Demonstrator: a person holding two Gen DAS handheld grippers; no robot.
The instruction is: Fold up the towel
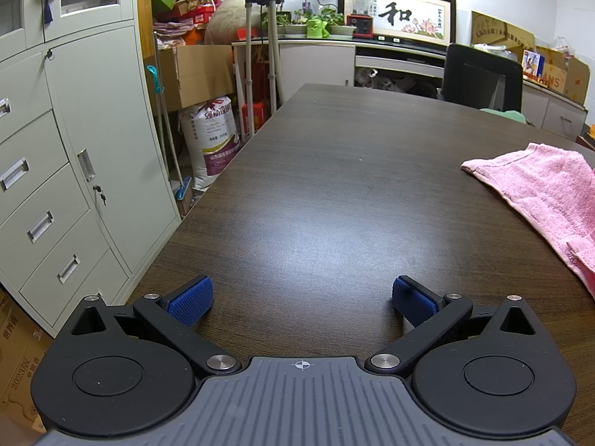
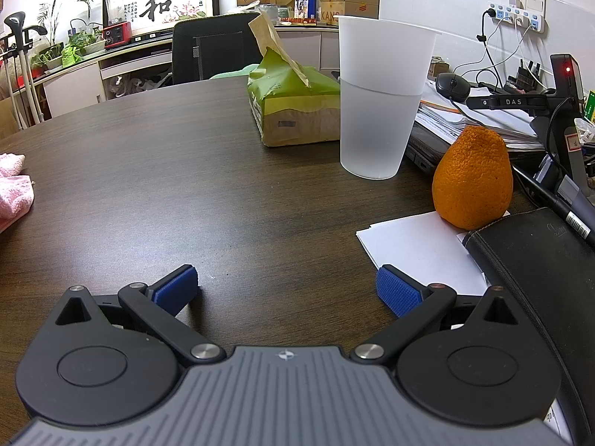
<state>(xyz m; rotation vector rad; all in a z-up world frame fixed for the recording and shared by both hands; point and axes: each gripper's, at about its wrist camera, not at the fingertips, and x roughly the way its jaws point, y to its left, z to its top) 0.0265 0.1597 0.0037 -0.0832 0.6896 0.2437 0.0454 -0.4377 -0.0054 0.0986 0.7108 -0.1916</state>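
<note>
Towel (image 1: 546,193) lies lengthwise away from both empty, spread tools (image 1: 302,301) (image 2: 287,291).

One towel (image 1: 543,189), cup (image 2: 383,100), orange (image 2: 472,178).

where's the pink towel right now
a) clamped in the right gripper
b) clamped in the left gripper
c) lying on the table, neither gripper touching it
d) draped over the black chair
c: the pink towel lies on the dark table, while the left gripper and right gripper are both open over bare tabletop.
</note>
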